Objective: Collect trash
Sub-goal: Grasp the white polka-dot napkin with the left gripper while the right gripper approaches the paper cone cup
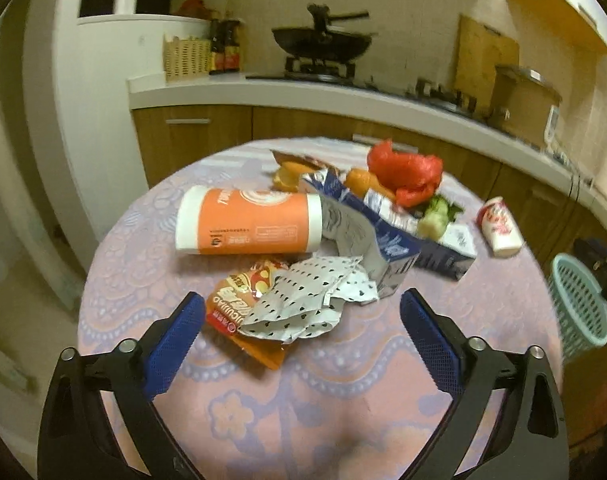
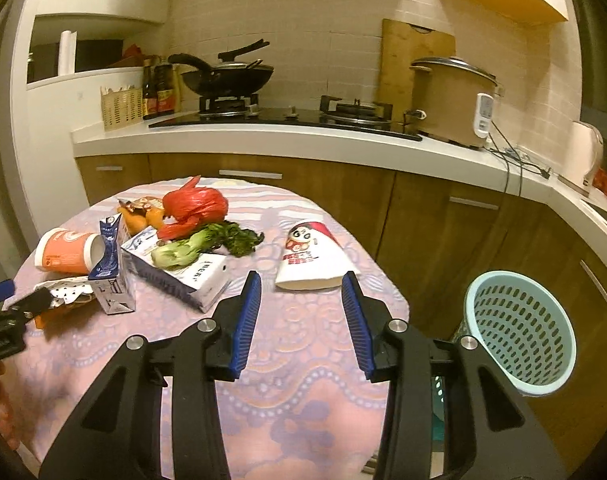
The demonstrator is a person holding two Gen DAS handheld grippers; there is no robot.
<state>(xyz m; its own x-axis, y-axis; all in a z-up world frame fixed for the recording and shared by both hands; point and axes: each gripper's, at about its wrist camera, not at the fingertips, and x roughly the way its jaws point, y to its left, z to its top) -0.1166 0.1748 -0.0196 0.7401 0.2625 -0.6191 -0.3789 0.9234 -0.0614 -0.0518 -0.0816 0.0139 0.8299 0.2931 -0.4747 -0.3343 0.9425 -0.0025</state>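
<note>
Trash lies on a round table with a pink cloth (image 1: 303,400). My left gripper (image 1: 301,312) is open, its blue fingers either side of a crumpled white spotted wrapper (image 1: 307,300) lying on an orange snack packet (image 1: 239,304). Behind lie an orange paper cup (image 1: 247,220), blue milk cartons (image 1: 387,236), a red plastic bag (image 1: 403,172) and greens (image 1: 435,216). My right gripper (image 2: 301,292) is open, just short of a white and red paper cup (image 2: 311,256) lying on its side. A mint mesh bin (image 2: 519,328) stands on the floor to the right.
A kitchen counter (image 2: 263,140) with a wok, gas hob and rice cooker (image 2: 451,100) runs behind the table, with wooden cabinets below. The bin also shows in the left wrist view (image 1: 579,304), beside the table's right edge. The left gripper (image 2: 7,312) shows at the left edge.
</note>
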